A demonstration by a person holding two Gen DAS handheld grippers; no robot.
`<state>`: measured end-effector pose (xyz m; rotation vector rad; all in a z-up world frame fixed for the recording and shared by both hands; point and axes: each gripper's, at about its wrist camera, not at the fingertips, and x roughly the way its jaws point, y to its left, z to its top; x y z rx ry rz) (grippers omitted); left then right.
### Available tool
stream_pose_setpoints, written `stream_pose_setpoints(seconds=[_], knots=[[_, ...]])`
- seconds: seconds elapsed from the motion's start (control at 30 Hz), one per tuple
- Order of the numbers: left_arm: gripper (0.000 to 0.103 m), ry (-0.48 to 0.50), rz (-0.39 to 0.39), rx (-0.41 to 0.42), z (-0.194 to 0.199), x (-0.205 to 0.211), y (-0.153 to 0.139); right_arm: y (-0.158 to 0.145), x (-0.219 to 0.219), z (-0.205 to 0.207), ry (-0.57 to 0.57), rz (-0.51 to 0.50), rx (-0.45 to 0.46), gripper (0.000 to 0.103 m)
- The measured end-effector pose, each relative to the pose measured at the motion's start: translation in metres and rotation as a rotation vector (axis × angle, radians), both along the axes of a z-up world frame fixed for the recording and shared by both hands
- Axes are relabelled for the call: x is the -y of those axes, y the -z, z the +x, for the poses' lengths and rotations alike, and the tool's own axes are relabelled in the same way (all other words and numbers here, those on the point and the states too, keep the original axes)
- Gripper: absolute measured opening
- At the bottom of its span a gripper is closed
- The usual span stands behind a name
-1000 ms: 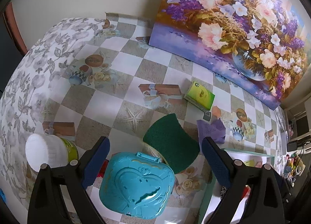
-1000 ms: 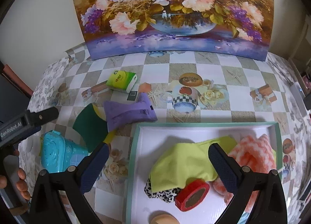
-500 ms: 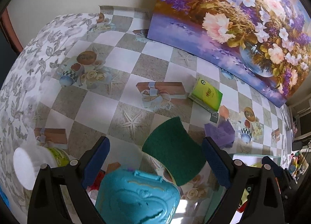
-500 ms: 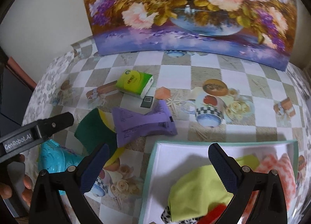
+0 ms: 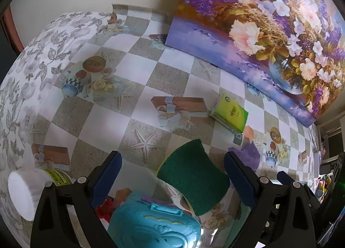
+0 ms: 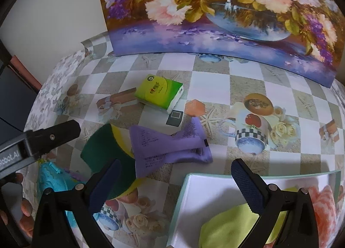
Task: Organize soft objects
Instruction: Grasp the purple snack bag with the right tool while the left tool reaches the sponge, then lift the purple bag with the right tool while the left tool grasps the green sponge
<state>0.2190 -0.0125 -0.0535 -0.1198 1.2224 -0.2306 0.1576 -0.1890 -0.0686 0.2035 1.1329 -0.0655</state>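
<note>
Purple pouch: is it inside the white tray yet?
No. In the right wrist view the purple pouch lies on the checkered tablecloth, outside the white tray, beside the green sponge.

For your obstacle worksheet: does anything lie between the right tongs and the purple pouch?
Nothing visible does. The purple pouch lies flat on the tablecloth just ahead of the open right tongs; the green sponge sits beside it, off to the left.

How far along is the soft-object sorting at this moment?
Partly done: a yellow-green cloth and an orange-pink cloth already lie in the tray. Nothing is in hand; the left gripper and right gripper are both open. The green sponge, purple pack and tissue pack remain on the table.
</note>
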Motion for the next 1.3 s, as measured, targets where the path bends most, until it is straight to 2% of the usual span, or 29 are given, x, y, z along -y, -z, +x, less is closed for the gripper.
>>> stream_pose_setpoints(seconds=[0.43, 0.7, 0.73, 0.8, 0.87, 1.3], knots=[[0.096, -0.002, -0.007, -0.011, 0.004, -0.004, 0.010, 0.028, -0.005, 0.020, -0.006, -0.033, -0.054, 0.103], [0.096, -0.012, -0.003, -0.026, 0.006, -0.008, 0.016, 0.031, -0.005, 0.022, 0.001, -0.016, -0.043, 0.103], [0.096, -0.014, -0.003, -0.027, 0.006, -0.008, 0.016, 0.031, -0.005, 0.022, 0.003, -0.010, -0.039, 0.102], [0.096, -0.015, -0.002, -0.027, 0.007, -0.009, 0.016, 0.031, -0.005, 0.021, 0.000, 0.005, -0.034, 0.092], [0.096, -0.015, -0.002, -0.026, 0.007, -0.009, 0.016, 0.030, -0.004, 0.020, -0.003, 0.029, -0.024, 0.088], [0.096, -0.007, 0.018, -0.036, 0.006, -0.006, 0.018, 0.028, 0.001, 0.015, -0.002, 0.051, -0.015, 0.082]])
